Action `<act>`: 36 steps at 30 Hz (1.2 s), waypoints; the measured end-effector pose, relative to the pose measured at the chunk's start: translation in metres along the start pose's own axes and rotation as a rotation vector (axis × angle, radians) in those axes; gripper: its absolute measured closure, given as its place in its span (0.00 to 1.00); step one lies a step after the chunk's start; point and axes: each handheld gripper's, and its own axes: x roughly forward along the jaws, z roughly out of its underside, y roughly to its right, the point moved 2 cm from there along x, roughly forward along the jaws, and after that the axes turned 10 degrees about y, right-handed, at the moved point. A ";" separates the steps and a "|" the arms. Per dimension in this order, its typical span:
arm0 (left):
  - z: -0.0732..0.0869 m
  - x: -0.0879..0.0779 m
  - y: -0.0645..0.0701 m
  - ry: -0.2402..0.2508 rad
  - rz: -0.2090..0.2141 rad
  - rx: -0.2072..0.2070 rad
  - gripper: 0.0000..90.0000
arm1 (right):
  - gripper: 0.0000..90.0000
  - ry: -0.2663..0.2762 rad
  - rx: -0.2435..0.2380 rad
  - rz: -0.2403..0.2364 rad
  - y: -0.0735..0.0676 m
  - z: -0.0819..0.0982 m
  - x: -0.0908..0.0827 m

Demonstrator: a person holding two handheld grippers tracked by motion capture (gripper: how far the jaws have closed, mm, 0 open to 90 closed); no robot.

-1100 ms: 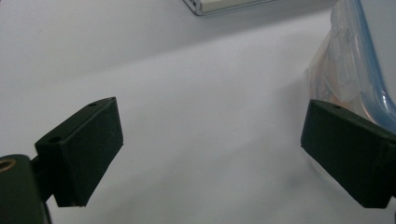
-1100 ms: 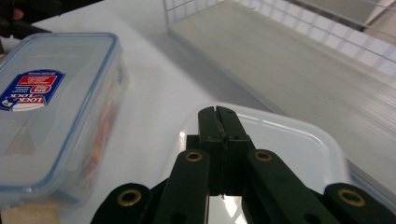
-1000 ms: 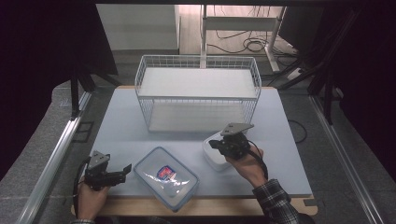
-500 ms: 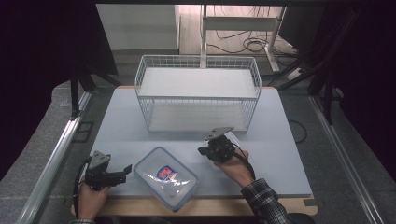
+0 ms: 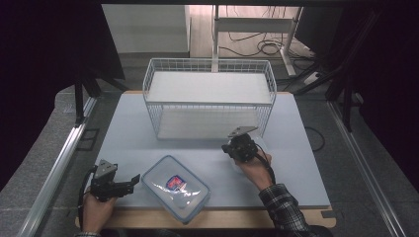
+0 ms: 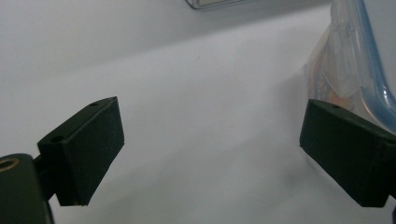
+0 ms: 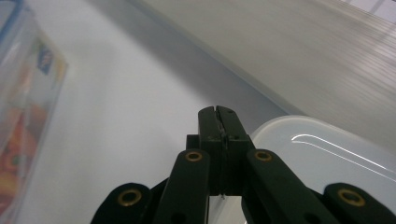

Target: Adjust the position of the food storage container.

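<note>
Lab recording bench — not a home or a kitchen.
A pale tabletop on a metal-framed rig, dark curtains at both sides, loose cables on the floor behind — one bare wire basket as a prop.

wire basket blocking rear, bare centre

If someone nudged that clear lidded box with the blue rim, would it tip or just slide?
The clear lidded box would probably slide: it lies low, flat and wide on the smooth table. It looks like rigid plastic, so it should keep its shape. Contents inside may add some weight.
</note>
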 end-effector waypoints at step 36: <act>-0.002 -0.001 -0.001 -0.022 0.069 -0.133 0.05 | 0.98 0.045 0.197 0.272 0.091 0.058 -0.091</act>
